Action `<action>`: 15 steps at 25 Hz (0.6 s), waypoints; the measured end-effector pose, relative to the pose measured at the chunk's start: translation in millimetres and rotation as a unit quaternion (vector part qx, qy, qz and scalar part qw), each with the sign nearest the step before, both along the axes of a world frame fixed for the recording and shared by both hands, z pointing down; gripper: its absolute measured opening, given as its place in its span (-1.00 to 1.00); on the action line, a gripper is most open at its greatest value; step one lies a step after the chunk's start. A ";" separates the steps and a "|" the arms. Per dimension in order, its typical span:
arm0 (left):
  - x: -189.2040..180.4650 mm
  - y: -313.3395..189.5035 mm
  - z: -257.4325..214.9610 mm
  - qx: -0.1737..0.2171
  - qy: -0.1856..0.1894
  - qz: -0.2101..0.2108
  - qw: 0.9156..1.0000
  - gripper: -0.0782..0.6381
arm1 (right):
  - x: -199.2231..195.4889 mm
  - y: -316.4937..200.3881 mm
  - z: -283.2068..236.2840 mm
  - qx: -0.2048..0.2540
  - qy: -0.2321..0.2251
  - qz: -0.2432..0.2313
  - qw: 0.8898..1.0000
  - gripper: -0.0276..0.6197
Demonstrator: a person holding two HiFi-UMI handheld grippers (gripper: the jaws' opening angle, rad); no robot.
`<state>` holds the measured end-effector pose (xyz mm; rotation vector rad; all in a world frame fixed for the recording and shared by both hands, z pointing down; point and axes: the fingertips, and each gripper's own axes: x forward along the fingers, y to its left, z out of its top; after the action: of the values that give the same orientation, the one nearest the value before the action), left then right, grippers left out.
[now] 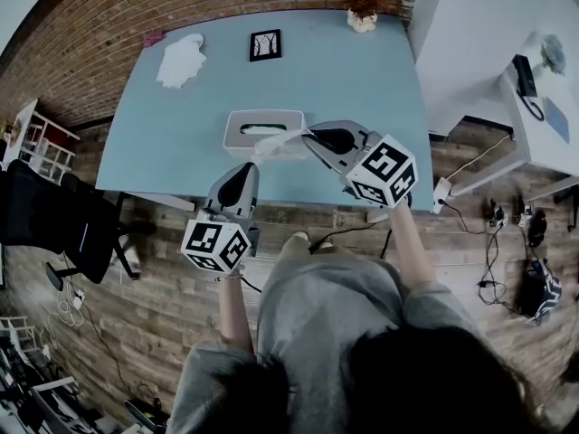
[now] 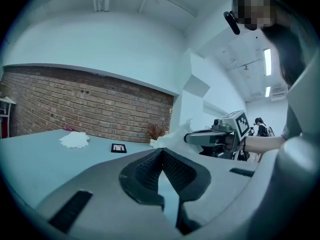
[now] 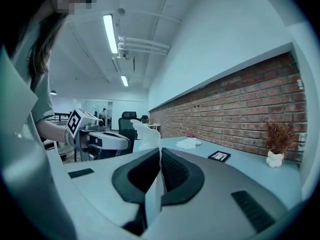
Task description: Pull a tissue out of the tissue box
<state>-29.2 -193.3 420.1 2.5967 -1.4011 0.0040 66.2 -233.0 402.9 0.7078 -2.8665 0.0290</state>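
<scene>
Mid-pull: your right gripper (image 1: pixel 310 136) is clamped on the tissue (image 1: pixel 279 143), which stretches out of the tissue box (image 1: pixel 233 134) near the table's (image 1: pixel 362 80) front edge. Left gripper (image 1: pixel 245 170) has jaws together, empty, beside the box. Next, prob.: draw up & away till it clears, and brace the box w/ left if it lifts.
</scene>
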 end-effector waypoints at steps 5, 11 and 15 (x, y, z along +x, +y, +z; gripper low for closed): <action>2.9 6.8 1.2 0.008 -0.012 -0.001 1.000 -0.77 | 4.5 10.4 9.2 -0.003 -0.001 -0.002 1.000 -0.91; 3.8 7.1 5.5 0.004 -0.011 -0.001 1.000 -0.77 | 7.8 11.2 14.4 -0.006 -0.005 0.001 1.000 -0.91; 3.7 6.6 4.5 0.004 -0.013 0.000 1.000 -0.77 | 8.9 10.7 12.9 -0.005 -0.008 0.001 1.000 -0.91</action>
<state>-25.5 -186.8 424.6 2.6111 -1.4134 0.0313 75.2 -222.3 415.8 0.7105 -2.8787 0.0486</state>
